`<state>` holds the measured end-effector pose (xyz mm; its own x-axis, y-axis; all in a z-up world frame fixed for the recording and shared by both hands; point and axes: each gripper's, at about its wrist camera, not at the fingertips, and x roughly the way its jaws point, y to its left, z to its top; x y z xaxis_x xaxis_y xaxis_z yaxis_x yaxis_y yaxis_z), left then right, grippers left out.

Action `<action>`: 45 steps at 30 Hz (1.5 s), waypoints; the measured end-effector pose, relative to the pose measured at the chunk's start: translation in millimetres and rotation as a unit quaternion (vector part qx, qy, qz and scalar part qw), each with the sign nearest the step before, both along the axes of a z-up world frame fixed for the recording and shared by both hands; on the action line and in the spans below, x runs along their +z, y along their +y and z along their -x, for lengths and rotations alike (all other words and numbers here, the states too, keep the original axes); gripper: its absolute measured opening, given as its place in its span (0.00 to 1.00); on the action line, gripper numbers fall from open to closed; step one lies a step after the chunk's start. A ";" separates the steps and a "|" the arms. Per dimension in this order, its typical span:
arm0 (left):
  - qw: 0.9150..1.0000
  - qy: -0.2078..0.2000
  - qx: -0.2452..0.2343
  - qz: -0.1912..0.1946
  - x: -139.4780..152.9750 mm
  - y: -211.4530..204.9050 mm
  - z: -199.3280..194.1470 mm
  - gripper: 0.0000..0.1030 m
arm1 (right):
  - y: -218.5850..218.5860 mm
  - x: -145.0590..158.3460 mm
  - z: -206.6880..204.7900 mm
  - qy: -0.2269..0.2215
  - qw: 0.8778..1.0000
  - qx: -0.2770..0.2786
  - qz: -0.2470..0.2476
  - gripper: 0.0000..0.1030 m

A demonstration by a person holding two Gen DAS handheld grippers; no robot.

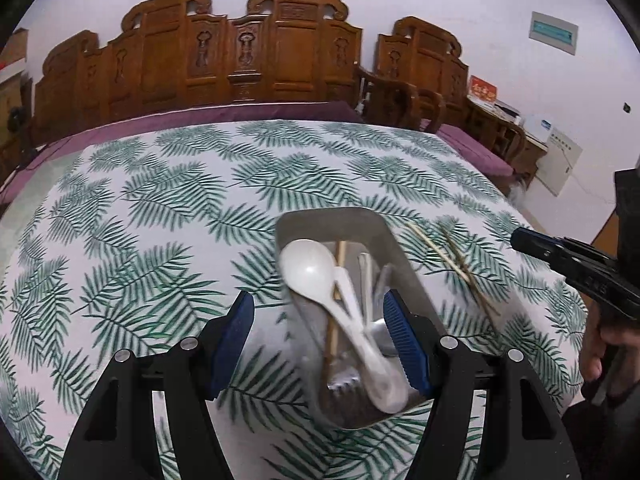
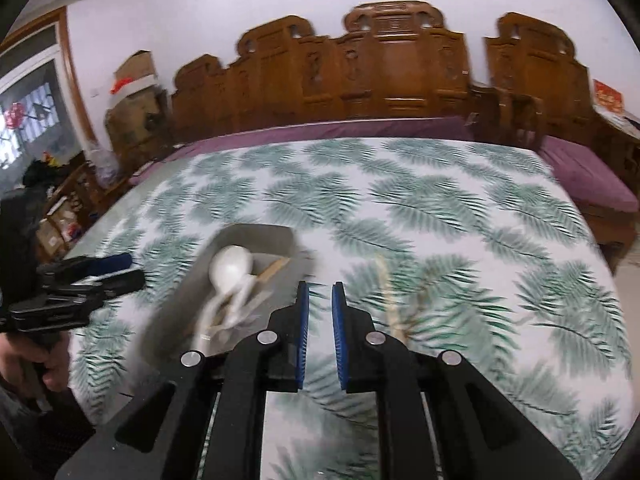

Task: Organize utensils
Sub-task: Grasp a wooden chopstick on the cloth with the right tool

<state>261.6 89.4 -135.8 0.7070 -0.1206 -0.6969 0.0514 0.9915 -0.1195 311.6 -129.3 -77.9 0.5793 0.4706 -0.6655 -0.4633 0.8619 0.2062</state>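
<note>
Left-wrist view: a grey metal tray (image 1: 304, 220) is seen on the leaf-print tablecloth (image 1: 160, 200), already loaded with a white spoon (image 1: 316, 272), a second white utensil, a bamboo chopstick (image 1: 341, 254) and what appear to be metal pieces, blurred at the tray's near end. The utensils are laid lengthwise, handles running along the tray, an arrangement judged to keep them gathered in one container rather than scattered. Two loose chopsticks (image 1: 448, 260) are left on the cloth just beside the tray's right wall, not yet collected, so the sorting is judged unfinished. The left gripper (image 1: 320, 340) is held over the tray's near left wall with its blue pads set wide apart; nothing is gripped, though the right pad is seen in front of the tray's contents and contact cannot be confirmed. In the right-wrist view, the right gripper (image 2: 319, 336) is poised above the cloth between the tray (image 2: 256, 236) and the loose chopsticks (image 2: 390, 300), its pads parted by only a narrow gap, with nothing between them. The placement is judged to suit a reach for the remaining sticks.
</note>
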 end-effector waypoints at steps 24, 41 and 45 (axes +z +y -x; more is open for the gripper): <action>0.998 0.000 -0.062 -0.005 -2.4 -65.0 9.3 0.62 | -7.8 -94.8 -34.3 0.105 0.989 -0.039 0.091 0.11; 0.997 0.001 -0.067 -0.024 6.5 -97.5 5.7 0.62 | -55.6 -70.2 -31.3 0.088 0.993 -0.069 0.038 0.06; 0.997 0.004 -0.072 -0.030 9.0 -114.4 -0.8 0.62 | -79.0 -68.9 -32.1 0.087 0.992 -0.084 0.025 0.06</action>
